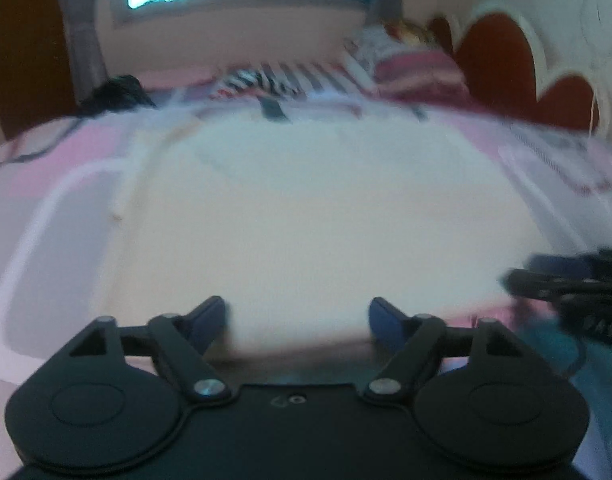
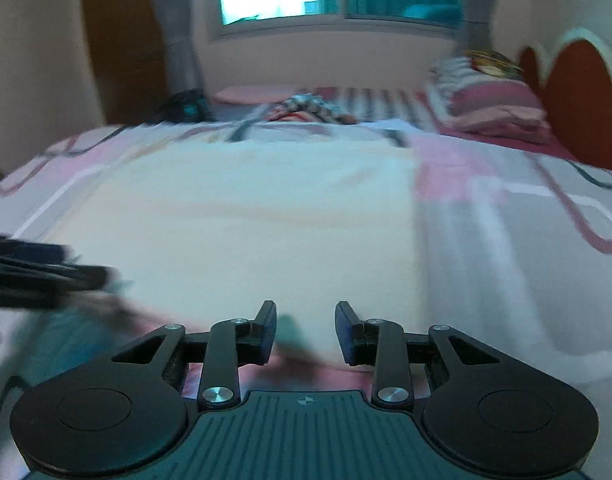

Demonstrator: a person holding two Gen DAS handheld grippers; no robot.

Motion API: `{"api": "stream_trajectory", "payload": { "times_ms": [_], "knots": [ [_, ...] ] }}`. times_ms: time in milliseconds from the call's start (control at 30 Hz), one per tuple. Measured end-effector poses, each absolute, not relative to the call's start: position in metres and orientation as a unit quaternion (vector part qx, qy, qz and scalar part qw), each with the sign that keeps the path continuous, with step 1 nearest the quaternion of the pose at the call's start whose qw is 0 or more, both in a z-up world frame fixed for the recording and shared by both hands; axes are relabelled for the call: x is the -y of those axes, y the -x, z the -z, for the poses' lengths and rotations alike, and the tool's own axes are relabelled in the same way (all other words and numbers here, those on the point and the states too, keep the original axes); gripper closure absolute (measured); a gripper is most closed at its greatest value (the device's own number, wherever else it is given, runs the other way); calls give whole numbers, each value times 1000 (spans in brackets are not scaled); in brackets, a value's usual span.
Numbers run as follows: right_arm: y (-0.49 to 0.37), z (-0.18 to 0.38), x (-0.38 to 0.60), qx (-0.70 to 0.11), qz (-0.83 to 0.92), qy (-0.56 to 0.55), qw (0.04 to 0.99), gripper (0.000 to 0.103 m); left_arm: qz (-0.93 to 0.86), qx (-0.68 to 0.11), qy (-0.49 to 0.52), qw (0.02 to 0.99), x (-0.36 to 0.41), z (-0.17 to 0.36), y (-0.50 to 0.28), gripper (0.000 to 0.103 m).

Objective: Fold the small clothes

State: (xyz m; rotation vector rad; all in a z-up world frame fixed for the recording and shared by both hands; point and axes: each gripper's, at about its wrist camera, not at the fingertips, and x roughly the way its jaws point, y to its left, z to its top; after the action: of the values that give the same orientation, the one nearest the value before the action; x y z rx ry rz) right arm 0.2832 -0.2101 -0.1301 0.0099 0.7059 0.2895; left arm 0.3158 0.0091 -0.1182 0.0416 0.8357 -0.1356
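A cream-white small garment [image 1: 318, 208] lies spread flat on the bed; it also shows in the right wrist view [image 2: 241, 220]. My left gripper [image 1: 297, 322] is open, its jaws wide apart at the garment's near hem, holding nothing. My right gripper [image 2: 306, 330] is open with a narrower gap, at the garment's near edge, holding nothing. The right gripper shows blurred at the right edge of the left wrist view [image 1: 570, 288]. The left gripper shows blurred at the left edge of the right wrist view [image 2: 41, 276]. Both views are motion-blurred.
The bed has a pink, grey and white patterned sheet [image 2: 506, 232]. A striped garment heap [image 1: 261, 80] and folded pink cloth [image 2: 502, 108] lie at the far side. A red-and-white headboard [image 1: 502, 52] stands at right. A dark object [image 1: 113, 92] sits far left.
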Motion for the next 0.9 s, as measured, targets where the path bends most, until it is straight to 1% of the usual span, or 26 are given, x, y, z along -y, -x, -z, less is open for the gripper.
{"api": "stream_trajectory", "payload": {
  "times_ms": [33, 67, 167, 200, 233, 267, 300, 500, 533, 633, 700, 767, 800, 833, 900],
  "knots": [
    [-287, 137, 199, -356, -140, 13, 924, 70, 59, -401, -29, 914, -5, 125, -316, 18],
    [-288, 144, 195, -356, -133, 21, 925, 70, 56, -400, -31, 914, -4, 126, -316, 18],
    [-289, 136, 196, -360, -133, 17, 923, 70, 48, -406, -20, 913, -8, 116, -313, 25],
    [-286, 131, 200, -349, -133, 6, 927, 70, 47, -405, -25, 913, -9, 117, -312, 24],
    [-287, 130, 204, -343, -133, 4, 930, 72, 47, -408, -29, 911, -11, 120, -311, 23],
    [-289, 135, 207, -357, -131, 7, 925, 84, 49, -406, -25, 912, -13, 122, -309, 23],
    [-292, 141, 209, -374, -130, 4, 918, 84, 50, -403, -21, 913, -14, 123, -308, 23],
    [-285, 131, 223, -366, -139, -37, 919, 84, 42, -412, -32, 910, -11, 117, -305, 24],
    [-283, 131, 226, -368, -138, -46, 918, 84, 41, -412, -32, 910, -13, 116, -302, 26],
    [-274, 127, 229, -370, -135, -52, 918, 84, 32, -419, -25, 907, -21, 118, -294, 27],
    [-269, 125, 231, -371, -135, -53, 917, 84, 27, -420, -5, 907, -31, 118, -286, 28],
    [-266, 123, 231, -370, -135, -56, 918, 84, 17, -415, 30, 909, -44, 117, -277, 34],
    [-264, 121, 232, -368, -135, -60, 918, 84, 12, -412, 64, 909, -52, 117, -274, 36],
    [-263, 120, 233, -366, -136, -65, 918, 84, 5, -402, 114, 909, -64, 117, -270, 39],
    [-263, 115, 234, -360, -139, -77, 919, 84, -12, -377, 239, 895, -90, 121, -263, 39]
  ]
}}
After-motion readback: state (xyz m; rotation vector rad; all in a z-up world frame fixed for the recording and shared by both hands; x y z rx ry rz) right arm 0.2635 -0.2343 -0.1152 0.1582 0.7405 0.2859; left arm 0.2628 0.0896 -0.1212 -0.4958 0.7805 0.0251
